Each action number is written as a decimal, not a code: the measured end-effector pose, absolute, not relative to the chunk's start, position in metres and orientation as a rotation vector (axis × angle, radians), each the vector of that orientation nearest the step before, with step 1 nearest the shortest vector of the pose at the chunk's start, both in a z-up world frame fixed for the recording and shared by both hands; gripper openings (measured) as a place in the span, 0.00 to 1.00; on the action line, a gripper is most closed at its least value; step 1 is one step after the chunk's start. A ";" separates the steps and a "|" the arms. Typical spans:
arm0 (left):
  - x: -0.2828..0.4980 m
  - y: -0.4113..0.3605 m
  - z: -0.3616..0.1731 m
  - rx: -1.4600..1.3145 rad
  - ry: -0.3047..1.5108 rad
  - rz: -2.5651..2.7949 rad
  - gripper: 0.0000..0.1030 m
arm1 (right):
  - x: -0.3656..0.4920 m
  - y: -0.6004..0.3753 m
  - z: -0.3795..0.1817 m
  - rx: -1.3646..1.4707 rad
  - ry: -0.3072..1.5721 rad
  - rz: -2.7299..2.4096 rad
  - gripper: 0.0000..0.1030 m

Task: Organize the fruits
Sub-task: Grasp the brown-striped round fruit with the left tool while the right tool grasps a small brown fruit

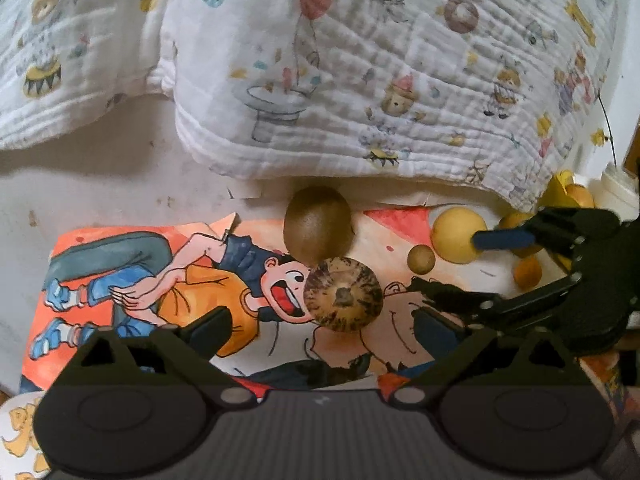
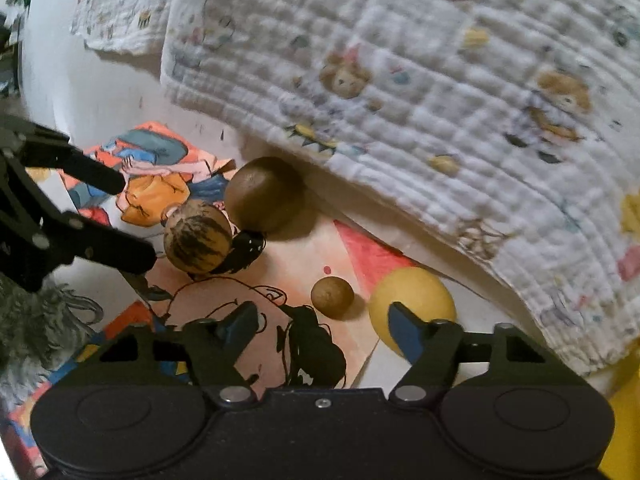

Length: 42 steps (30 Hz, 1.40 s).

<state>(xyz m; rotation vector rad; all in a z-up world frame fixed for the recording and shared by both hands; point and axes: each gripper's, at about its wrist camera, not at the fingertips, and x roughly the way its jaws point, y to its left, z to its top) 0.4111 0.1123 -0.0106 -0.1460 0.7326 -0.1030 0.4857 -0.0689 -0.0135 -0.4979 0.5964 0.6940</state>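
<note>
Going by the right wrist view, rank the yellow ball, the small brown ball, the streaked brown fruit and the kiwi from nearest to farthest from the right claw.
From the right claw:
1. Yellow ball, against the right-hand finger's outer side.
2. Small brown ball, just ahead, between the fingers' lines.
3. Streaked brown fruit, farther off to the left.
4. Kiwi, at the blanket's edge, slightly beyond it.

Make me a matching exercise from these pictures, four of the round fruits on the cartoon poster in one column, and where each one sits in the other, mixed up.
Column one:
1. big plain brown oval fruit
2. brown-and-tan streaked round fruit
3. small brown ball-shaped fruit
4. large smooth yellow round fruit

Column two:
A. touched by a blue pad of the right gripper
B. at the edge of the white printed quilt
C. between the streaked fruit and the yellow one
D. on the cartoon boy's face, straight ahead of the left gripper

Pairs: 1-B, 2-D, 3-C, 4-A
</note>
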 end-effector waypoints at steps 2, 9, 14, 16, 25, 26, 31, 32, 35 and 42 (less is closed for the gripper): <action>0.414 0.112 -0.012 -0.158 0.731 -0.107 0.94 | 0.486 -0.062 -0.018 -0.534 0.584 0.690 0.60; 0.425 0.108 -0.017 -0.190 0.735 -0.114 0.83 | 0.491 -0.046 -0.031 -0.593 0.567 0.670 0.46; 0.433 0.108 -0.020 -0.223 0.737 -0.110 0.77 | 0.497 -0.041 -0.034 -0.601 0.563 0.646 0.42; 0.435 0.109 -0.021 -0.237 0.738 -0.111 0.74 | 0.500 -0.040 -0.034 -0.595 0.566 0.637 0.40; 0.444 0.112 -0.028 -0.266 0.759 -0.121 0.57 | 0.506 -0.035 -0.036 -0.609 0.571 0.624 0.31; 0.444 0.112 -0.028 -0.267 0.762 -0.122 0.57 | 0.506 -0.035 -0.036 -0.612 0.571 0.622 0.31; 0.448 0.111 -0.031 -0.249 0.775 -0.123 0.54 | 0.509 -0.035 -0.034 -0.610 0.589 0.611 0.30; 0.449 0.111 -0.031 -0.243 0.776 -0.124 0.54 | 0.509 -0.034 -0.035 -0.612 0.587 0.611 0.30; 0.451 0.109 -0.032 -0.231 0.775 -0.117 0.53 | 0.507 -0.034 -0.035 -0.616 0.581 0.611 0.29; 0.443 0.106 -0.030 -0.231 0.770 -0.132 0.52 | 0.494 -0.043 -0.034 -0.587 0.590 0.630 0.29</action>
